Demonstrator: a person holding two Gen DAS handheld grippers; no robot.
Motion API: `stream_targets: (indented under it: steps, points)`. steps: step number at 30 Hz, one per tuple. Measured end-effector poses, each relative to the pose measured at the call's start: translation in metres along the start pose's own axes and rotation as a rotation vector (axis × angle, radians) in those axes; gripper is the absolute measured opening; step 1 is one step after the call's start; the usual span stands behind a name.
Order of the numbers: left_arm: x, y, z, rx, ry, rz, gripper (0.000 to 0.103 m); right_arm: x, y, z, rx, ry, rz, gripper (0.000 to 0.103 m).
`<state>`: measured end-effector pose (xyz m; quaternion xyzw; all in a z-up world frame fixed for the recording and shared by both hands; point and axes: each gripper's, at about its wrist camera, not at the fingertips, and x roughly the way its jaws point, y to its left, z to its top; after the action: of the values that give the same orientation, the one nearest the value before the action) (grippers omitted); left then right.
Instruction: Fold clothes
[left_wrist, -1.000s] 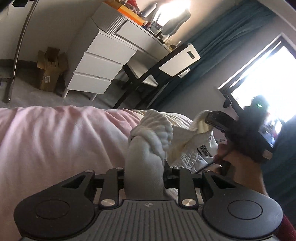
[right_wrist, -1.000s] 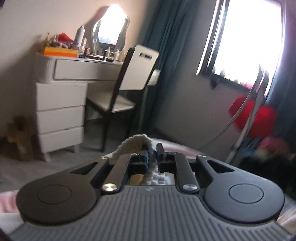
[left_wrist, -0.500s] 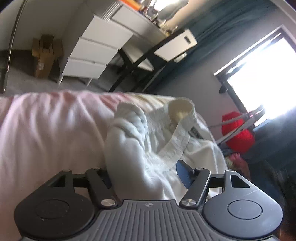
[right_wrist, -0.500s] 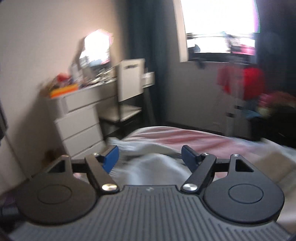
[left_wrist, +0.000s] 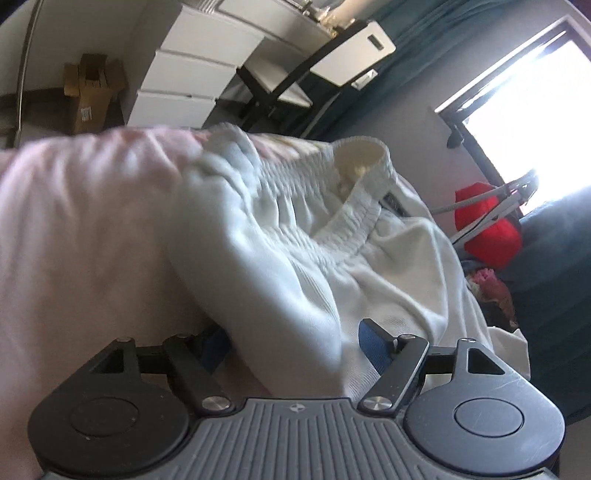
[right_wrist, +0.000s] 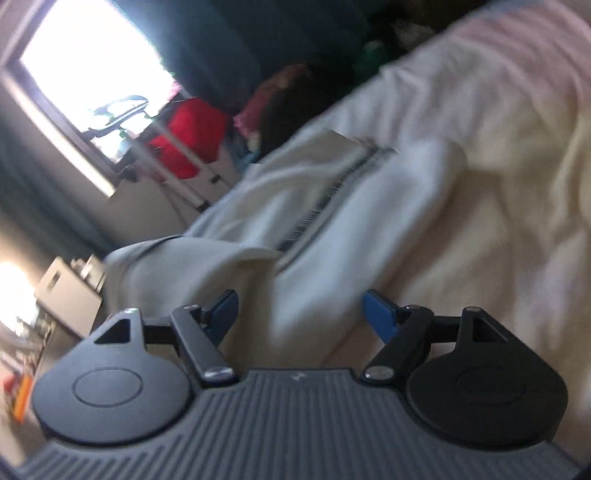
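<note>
Left gripper: jaws opening, blue pads spread wide; a fold of the white sweatpants bulges between them, but the pads do not press it. Sweatpants lie bunched on the pink bedsheet, ribbed elastic waistband uppermost toward the far edge of the bed.

Right gripper: jaws wide apart, holding nothing; view tilted and blurred. White garment with a striped band lies on the bed ahead of the pads, its near edge between them, untouched
</note>
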<state>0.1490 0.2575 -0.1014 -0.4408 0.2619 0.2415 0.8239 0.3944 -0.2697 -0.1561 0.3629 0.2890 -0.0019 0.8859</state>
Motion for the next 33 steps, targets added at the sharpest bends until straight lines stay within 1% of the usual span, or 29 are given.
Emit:
stream_targets:
  steps: [2,4,5,7,9,10,11,12,13,14,15,16,17,18,21,25,27,30,33]
  points:
    - [0.006,-0.003,-0.005,-0.002,-0.021,0.013,0.076,0.003,-0.008,-0.003,0.075,-0.045,-0.016,0.071]
    - [0.008,-0.006,-0.007,-0.006,-0.052,0.017,0.075,0.004,-0.016,-0.006,0.150,-0.093,-0.026,0.070]
    - [0.010,-0.007,-0.007,-0.006,-0.062,0.019,0.073,0.000,-0.018,-0.011,0.178,-0.120,-0.013,0.071]
    - [0.012,-0.009,-0.007,-0.004,-0.081,0.027,0.067,0.004,-0.019,-0.016,0.181,-0.145,0.014,0.072]
    - [0.014,-0.010,-0.006,0.018,-0.089,0.040,0.061,0.016,-0.018,-0.012,0.157,-0.166,0.037,0.073]
    - [0.016,-0.012,-0.005,0.033,-0.092,0.052,0.059,0.022,-0.016,-0.007,0.135,-0.180,0.039,0.069]
    - [0.017,-0.014,-0.004,0.039,-0.095,0.056,0.055,0.028,-0.012,0.001,0.109,-0.191,0.036,0.058]
    - [0.017,-0.014,-0.003,0.041,-0.100,0.058,0.052,0.035,-0.009,0.008,0.088,-0.196,0.030,0.054]
    - [0.017,-0.014,-0.003,0.043,-0.105,0.059,0.050,0.045,-0.007,0.014,0.086,-0.183,0.017,0.043]
    - [0.017,-0.014,-0.001,0.042,-0.110,0.057,0.044,0.053,-0.006,0.020,0.098,-0.171,-0.001,0.026]
    - [0.016,-0.013,0.001,0.040,-0.115,0.055,0.040,0.062,-0.005,0.026,0.104,-0.161,-0.024,0.021]
    - [0.016,-0.013,0.003,0.039,-0.119,0.052,0.038,0.066,-0.002,0.029,0.092,-0.156,-0.043,0.017]
    - [0.014,-0.014,0.004,0.048,-0.126,0.054,0.033,0.065,0.005,0.032,0.065,-0.160,-0.055,0.015]
    - [0.013,-0.016,0.006,0.058,-0.132,0.055,0.029,0.063,0.011,0.034,0.036,-0.167,-0.063,0.014]
    - [0.008,-0.020,0.012,0.086,-0.152,0.058,0.024,0.042,0.028,0.040,-0.052,-0.207,-0.062,0.013]
    - [-0.013,-0.018,0.026,0.080,-0.229,0.009,0.020,0.008,0.048,0.057,-0.083,-0.251,-0.044,0.012]
    - [-0.025,-0.016,0.034,0.074,-0.276,-0.006,0.016,-0.016,0.054,0.065,-0.097,-0.294,-0.065,0.012]
    - [-0.041,-0.008,0.048,0.032,-0.317,-0.041,0.015,-0.053,0.053,0.082,-0.104,-0.353,-0.114,0.012]
    - [-0.057,0.003,0.061,-0.009,-0.362,-0.070,0.015,-0.093,0.041,0.101,-0.102,-0.415,-0.164,0.012]
